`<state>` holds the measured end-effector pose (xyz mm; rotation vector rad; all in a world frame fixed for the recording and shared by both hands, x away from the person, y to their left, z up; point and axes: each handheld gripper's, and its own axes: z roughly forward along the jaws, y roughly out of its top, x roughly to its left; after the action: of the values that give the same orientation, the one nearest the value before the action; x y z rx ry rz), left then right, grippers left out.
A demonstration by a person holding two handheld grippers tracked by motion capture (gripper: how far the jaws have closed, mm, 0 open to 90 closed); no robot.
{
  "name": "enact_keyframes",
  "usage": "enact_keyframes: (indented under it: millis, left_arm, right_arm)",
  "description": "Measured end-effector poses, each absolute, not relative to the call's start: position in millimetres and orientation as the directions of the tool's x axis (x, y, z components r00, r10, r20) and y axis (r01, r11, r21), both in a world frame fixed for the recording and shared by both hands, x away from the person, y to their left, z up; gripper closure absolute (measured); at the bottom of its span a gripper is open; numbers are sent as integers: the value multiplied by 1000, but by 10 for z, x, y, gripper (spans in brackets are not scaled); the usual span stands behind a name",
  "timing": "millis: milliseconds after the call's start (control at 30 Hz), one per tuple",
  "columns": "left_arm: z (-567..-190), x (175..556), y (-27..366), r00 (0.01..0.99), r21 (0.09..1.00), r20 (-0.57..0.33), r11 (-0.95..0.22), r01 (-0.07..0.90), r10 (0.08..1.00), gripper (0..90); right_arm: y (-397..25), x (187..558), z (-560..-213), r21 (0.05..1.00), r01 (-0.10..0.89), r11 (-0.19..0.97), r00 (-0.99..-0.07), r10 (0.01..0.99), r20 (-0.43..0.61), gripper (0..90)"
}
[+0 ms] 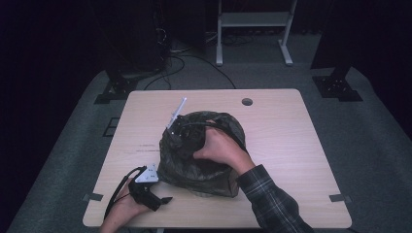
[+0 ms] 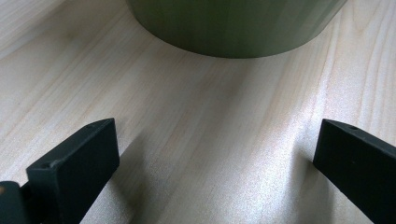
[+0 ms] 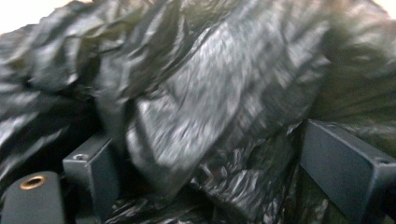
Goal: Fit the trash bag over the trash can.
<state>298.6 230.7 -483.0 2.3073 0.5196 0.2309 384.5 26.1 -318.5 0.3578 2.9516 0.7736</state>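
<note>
In the high view a crumpled black bag (image 1: 204, 155) is sitting at the centre of the frame on the pale wooden table (image 1: 286, 141), draped over a round green bin whose lower wall is showing at the bag's bottom right; the person's right hand (image 1: 218, 148) is reaching into the bag's mouth from the lower right, holding the right gripper (image 1: 187, 133) just left of it, with a grey plate sticking up toward the upper left; a plaid sleeve is trailing down to the bottom edge of the frame.

In the right gripper view the jaws are standing wide apart at the bottom corners, with folds of the black bag (image 3: 205, 107) bulging between them; the film is blurred, and the jaws are not clamping it.

The left gripper (image 1: 163, 200) is lying in the lower left of the high view, just beside the bag's near edge, held in the left hand (image 1: 124, 211); in the left gripper view its jaws are spread apart over bare table (image 2: 196, 140), gripping nothing, while the green bin (image 2: 233, 25) is filling the upper middle of the frame.
</note>
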Motion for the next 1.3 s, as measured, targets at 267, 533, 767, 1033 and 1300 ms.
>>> enact_keyframes:
  millis: [267, 533, 767, 1033, 1300]
  left_arm:
    - [-4829, 2987, 2308, 902, 708, 12, -641, 297, 431, 0]
    - [-4830, 2986, 2307, 902, 709, 11, -639, 298, 432, 0]
    - [-4831, 2987, 2307, 902, 710, 11, -638, 298, 433, 0]
    - [-4832, 2988, 2306, 902, 710, 10, -638, 297, 432, 0]
    - [-4832, 2995, 2307, 904, 710, 10, -640, 294, 427, 0]
  right_arm:
    - [315, 3824, -3260, 434, 193, 880, -974, 225, -21, 98]
    - [-36, 3796, -2905, 527, 224, 820, -954, 296, -54, 98]
    - [-140, 3975, -3084, 443, 305, 843, -921, 380, -89, 98]
    - [-51, 3976, -3187, 427, 310, 850, -921, 380, -88, 98]
    - [-380, 3801, -2794, 598, 261, 758, -929, 365, -58, 98]
